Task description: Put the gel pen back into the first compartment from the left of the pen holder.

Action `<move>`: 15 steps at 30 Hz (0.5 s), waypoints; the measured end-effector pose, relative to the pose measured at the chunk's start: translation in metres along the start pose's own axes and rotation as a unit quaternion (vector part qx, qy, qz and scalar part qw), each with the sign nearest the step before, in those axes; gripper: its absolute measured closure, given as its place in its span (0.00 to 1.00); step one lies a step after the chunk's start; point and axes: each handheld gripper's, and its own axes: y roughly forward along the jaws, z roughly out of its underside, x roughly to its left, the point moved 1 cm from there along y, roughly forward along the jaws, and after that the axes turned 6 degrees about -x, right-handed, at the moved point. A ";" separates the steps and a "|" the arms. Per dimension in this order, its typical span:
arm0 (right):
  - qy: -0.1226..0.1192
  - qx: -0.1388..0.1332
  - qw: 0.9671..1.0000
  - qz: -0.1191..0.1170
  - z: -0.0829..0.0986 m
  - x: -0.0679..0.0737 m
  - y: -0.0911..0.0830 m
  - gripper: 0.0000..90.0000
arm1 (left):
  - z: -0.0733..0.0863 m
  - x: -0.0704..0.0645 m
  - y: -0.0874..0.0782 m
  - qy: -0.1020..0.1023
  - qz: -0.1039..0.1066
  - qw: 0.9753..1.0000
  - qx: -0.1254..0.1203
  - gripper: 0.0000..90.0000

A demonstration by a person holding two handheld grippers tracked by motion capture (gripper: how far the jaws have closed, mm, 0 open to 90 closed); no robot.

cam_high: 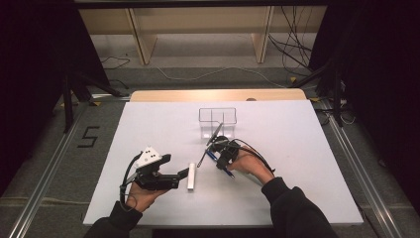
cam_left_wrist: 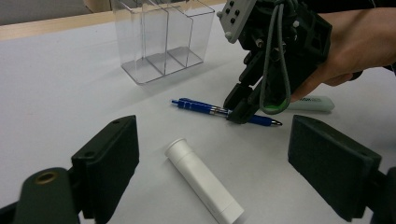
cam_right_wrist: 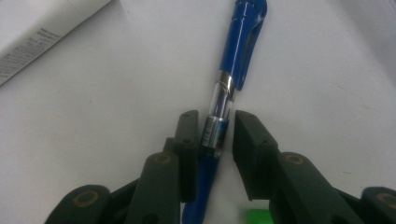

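Note:
A blue pen (cam_right_wrist: 238, 42) lies flat on the white table (cam_high: 297, 163). My right gripper (cam_right_wrist: 217, 119) points down over it, one jaw on each side of the clear barrel with a thin gap left, so it is open. The left gripper view shows those tips at the blue pen (cam_left_wrist: 196, 105) near its metal point. My left gripper (cam_left_wrist: 215, 128) is held wide open, low over the table, with a white capped tube (cam_left_wrist: 203, 184) lying between its jaws untouched. In the high view the left gripper (cam_high: 182, 176) sits just left of the white tube (cam_high: 191, 177).
A clear plastic organizer (cam_high: 218, 121) with three compartments stands beyond the pen. A pale tube with green print (cam_left_wrist: 310, 103) lies right of the pen, under the right hand. A thin dark rod (cam_high: 210, 144) slants by the right gripper (cam_high: 221, 154).

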 end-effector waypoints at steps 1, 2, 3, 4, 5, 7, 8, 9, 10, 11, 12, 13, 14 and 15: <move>0.000 0.000 1.000 0.000 -0.001 0.000 0.000 0.80 | 0.000 0.000 0.000 0.000 0.000 1.000 0.000 0.18; 0.000 0.004 1.000 0.001 -0.001 0.001 0.000 0.81 | 0.000 0.000 0.000 -0.001 0.000 1.000 -0.001 0.18; 0.000 0.006 1.000 0.001 -0.002 0.001 0.000 0.82 | 0.000 0.000 0.000 -0.001 0.000 1.000 -0.001 0.18; 0.001 0.005 1.000 0.001 -0.002 0.001 0.001 0.82 | 0.000 0.000 0.000 -0.001 0.000 1.000 0.000 0.18; 0.000 0.006 1.000 0.001 -0.002 0.001 0.001 0.82 | 0.000 0.000 0.000 -0.002 0.000 1.000 -0.001 0.18; 0.003 0.006 1.000 0.002 -0.002 0.001 0.001 0.83 | 0.000 0.000 0.000 0.001 0.000 1.000 0.000 0.18; 0.003 0.003 1.000 0.002 -0.003 0.001 0.001 0.84 | 0.000 0.000 0.000 0.004 0.000 1.000 0.002 0.18; 0.005 0.005 1.000 0.003 -0.003 0.001 0.001 0.85 | 0.000 0.000 0.000 0.004 0.001 1.000 0.003 0.18; 0.003 0.010 1.000 0.005 -0.003 0.001 0.001 0.86 | 0.000 0.000 0.000 0.004 0.000 1.000 0.002 0.18; 0.003 0.010 1.000 0.005 -0.003 0.002 0.001 0.87 | 0.000 0.000 0.000 0.002 0.000 1.000 0.000 0.18; 0.003 0.007 1.000 0.004 -0.003 0.002 0.001 0.88 | 0.000 0.000 0.000 0.002 0.000 1.000 0.000 0.18; 0.004 0.006 1.000 0.006 -0.003 0.003 0.002 0.88 | 0.000 0.000 0.000 0.001 0.001 1.000 -0.001 0.18; 0.003 0.008 1.000 0.007 -0.004 0.003 0.001 0.88 | 0.000 0.000 0.000 0.000 0.001 1.000 -0.001 0.18; 0.005 0.009 1.000 0.008 -0.004 0.003 0.001 0.88 | 0.000 0.000 0.000 0.001 0.001 1.000 -0.001 0.18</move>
